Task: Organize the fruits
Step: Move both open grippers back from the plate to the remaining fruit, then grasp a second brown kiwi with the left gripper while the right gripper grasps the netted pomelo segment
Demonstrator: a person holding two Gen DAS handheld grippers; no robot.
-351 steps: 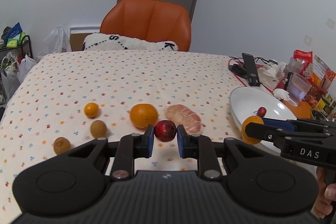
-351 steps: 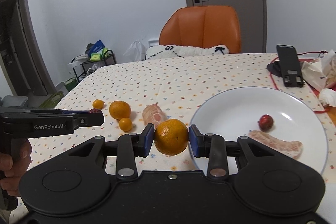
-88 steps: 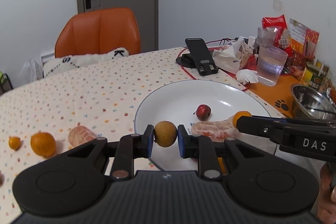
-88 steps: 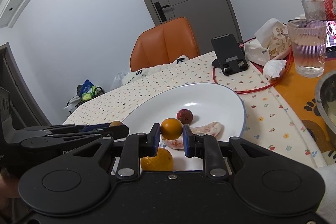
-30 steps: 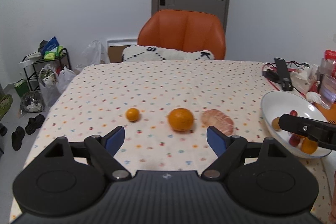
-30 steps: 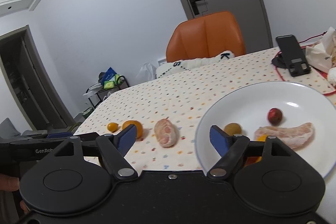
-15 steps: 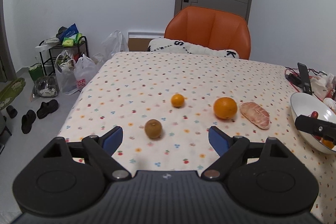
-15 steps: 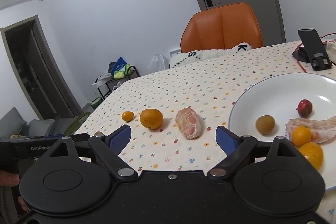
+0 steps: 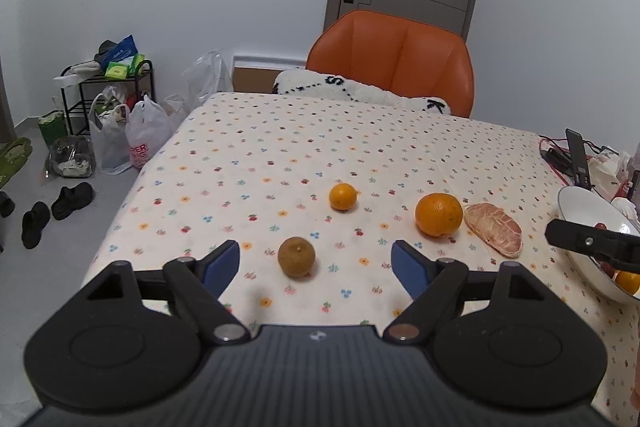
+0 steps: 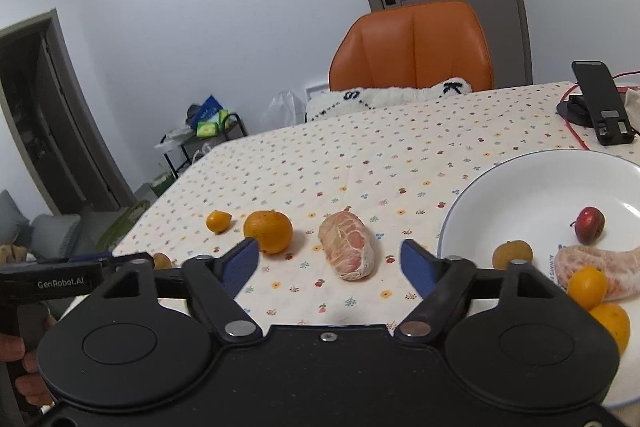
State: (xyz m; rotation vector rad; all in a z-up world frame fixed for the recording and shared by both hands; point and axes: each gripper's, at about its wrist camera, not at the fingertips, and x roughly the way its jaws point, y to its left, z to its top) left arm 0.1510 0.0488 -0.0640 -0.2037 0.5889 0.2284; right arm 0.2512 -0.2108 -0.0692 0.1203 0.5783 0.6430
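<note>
On the dotted tablecloth lie a brown kiwi (image 9: 296,262), a small orange (image 9: 343,196), a big orange (image 9: 438,215) and a peeled pomelo piece (image 9: 494,228). My left gripper (image 9: 316,267) is open, with the kiwi between its blue pads and just ahead. My right gripper (image 10: 331,265) is open too, in front of the pomelo piece (image 10: 349,255), with the big orange (image 10: 268,231) at its left pad. The white plate (image 10: 500,179) holds a kiwi (image 10: 512,254), a red fruit (image 10: 589,225), a pomelo segment and two oranges.
An orange chair (image 9: 394,61) with a white cushion stands behind the table. A phone on a stand (image 10: 600,103) with a red cable sits at the far right. Bags, a rack (image 9: 106,95) and shoes are on the floor at left. The table's left edge is close to the kiwi.
Both grippers, which earlier carried fruit to the plate and let go, have swung left. The left one has closed in on the kiwi; the right one now faces the pomelo piece.
</note>
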